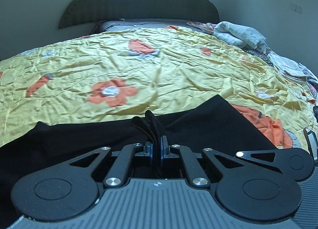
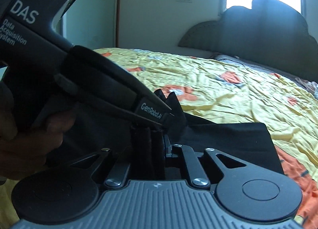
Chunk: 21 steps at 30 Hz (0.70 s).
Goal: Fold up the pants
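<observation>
While the pants point(image 1: 198, 127) are carried over the bed point(image 1: 159, 60) for folding, bunched hems are clamped at lower centre in both closed grippers, left point(image 1: 156, 150) and right point(image 2: 157, 145).

Left gripper point(image 2: 167, 118) body, right wrist view, 9 to 11 o'clock: white "DAS", beneath it "Data Acquisition System", last word partly cut off. Near its tip, centre: "GenRobot.AI". Left wrist view: no readable text.

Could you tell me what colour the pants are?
Black pants, seen best from the left wrist.
</observation>
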Tool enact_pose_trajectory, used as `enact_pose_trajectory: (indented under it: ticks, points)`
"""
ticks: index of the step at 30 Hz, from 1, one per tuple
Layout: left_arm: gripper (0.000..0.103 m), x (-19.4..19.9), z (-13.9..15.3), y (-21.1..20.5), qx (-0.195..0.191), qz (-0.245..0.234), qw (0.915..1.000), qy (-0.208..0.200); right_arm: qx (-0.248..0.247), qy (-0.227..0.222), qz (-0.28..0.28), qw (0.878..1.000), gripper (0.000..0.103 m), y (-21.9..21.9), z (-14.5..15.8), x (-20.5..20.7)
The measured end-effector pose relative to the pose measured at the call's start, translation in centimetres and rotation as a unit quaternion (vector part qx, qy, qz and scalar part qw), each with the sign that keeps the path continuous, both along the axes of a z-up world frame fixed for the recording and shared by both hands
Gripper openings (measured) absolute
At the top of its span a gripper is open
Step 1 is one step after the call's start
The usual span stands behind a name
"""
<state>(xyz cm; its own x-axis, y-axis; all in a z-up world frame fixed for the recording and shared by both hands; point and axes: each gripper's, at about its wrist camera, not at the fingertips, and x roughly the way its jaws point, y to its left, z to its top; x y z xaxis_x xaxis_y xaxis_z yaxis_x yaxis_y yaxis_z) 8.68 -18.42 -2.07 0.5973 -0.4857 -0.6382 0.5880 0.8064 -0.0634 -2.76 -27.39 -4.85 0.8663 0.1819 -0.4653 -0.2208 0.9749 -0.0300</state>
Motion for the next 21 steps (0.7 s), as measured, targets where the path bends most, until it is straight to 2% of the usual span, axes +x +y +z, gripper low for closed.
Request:
enact_pose_trajectory:
  ticks: [11, 19, 21]
  points:
    - [0.007, 0.8, -0.5, 0.9, 0.003, 0.015, 0.9998, 0.011, -0.006, 0.005, 0.013, 1.0, 0.009, 2.0, -0.2, 0.4]
    - [0.007, 0.6, -0.2, 1.1, 0.007, 0.015, 0.9999, 0.002, -0.012, 0.004, 0.012, 1.0, 0.009, 4.2, 0.8, -0.4]
    - [0.007, 0.7, -0.1, 1.3, 0.009, 0.017, 0.9998, -0.002, -0.012, 0.004, 0.013, 1.0, 0.009, 3.2, 0.9, -0.7]
